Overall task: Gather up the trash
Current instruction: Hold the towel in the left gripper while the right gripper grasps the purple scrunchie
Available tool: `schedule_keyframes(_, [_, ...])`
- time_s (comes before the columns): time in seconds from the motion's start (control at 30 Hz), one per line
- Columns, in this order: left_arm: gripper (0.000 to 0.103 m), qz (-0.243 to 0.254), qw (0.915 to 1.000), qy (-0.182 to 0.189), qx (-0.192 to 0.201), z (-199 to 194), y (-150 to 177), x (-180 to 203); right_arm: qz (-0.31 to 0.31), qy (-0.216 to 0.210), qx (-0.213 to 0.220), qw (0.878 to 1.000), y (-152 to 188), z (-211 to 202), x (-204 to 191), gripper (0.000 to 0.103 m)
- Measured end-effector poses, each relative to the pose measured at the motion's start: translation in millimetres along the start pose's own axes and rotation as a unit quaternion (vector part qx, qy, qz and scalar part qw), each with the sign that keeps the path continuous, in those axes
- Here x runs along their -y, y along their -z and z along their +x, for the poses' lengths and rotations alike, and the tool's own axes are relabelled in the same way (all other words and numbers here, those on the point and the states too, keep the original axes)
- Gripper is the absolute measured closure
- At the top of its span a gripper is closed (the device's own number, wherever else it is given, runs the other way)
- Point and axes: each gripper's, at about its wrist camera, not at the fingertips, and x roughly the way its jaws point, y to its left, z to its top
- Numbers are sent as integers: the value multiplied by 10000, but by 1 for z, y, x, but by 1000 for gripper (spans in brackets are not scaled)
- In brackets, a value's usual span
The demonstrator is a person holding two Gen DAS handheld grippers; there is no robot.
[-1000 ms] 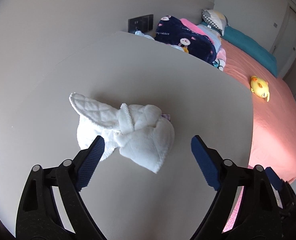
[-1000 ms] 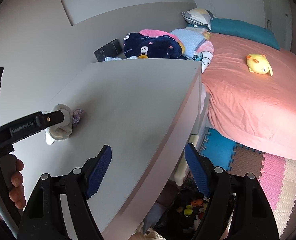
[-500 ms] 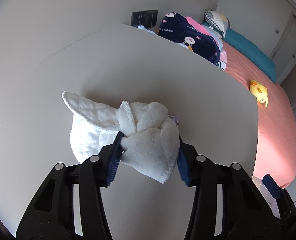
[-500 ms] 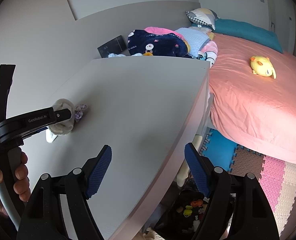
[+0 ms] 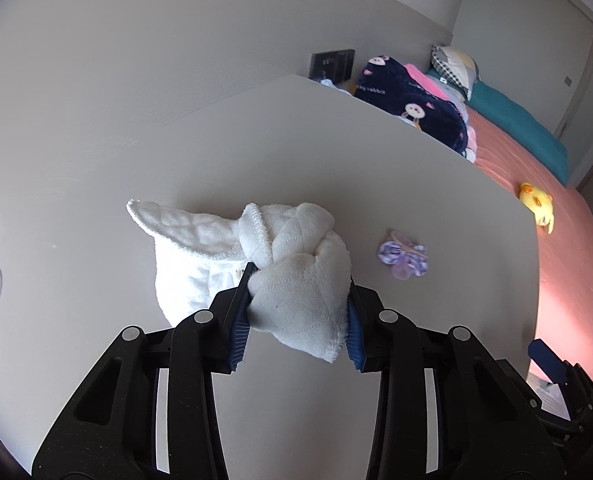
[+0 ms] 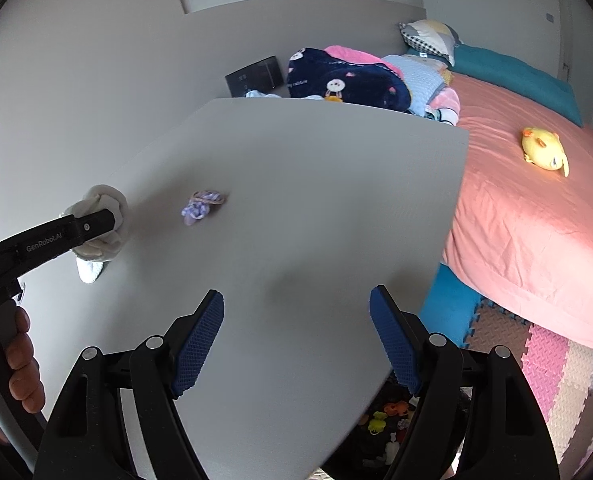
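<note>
The blue-padded fingers (image 5: 238,332) of the left gripper (image 5: 296,320) are pinched on the bunched middle of a white quilted cloth (image 5: 256,264), which sits on or just above the grey table (image 5: 336,168), its loose corner trailing away from the jaws. The right gripper (image 6: 296,344) hangs over the table's near edge with its fingers (image 6: 198,344) spread wide and nothing between them. Just beside the cloth, toward the bed (image 6: 536,220), lies a small crumpled purple wrapper (image 5: 403,259) with a yellowish band across it, touching nothing else; this looks like the trash to collect. The step in hand seems to be clearing the cloth aside to expose that scrap. Next, the empty right gripper would need to reach forward from the table edge, straddle the wrapper and close low, since the piece is flat and light. Readable writing: "GenRobot.AI" on the left gripper's arm in the right wrist view, and "rabbit" on the navy blanket (image 5: 412,108) beyond the table.
</note>
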Motion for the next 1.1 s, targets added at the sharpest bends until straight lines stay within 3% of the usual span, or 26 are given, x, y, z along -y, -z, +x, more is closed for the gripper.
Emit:
schedule_keyframes(0.53, [65,-143,9996,-244,-64,5,0,-50,-441,51,-123,9989,-31,43,-67,27])
schedule_keyframes(0.77, [65,58,9976,-689,-19,12,1,-54,-463,85,-220,9987,-45,63,-78,27])
schedule_keyframes(0.93, [65,140,9973,-714,0,13,2,-54,-462,162,-240,9985,-57,77,-81,36])
schedule_keyframes(1.1, [65,145,9973,-716,-4,13,1,-55,-686,265,-260,9970,-60,85,-87,53])
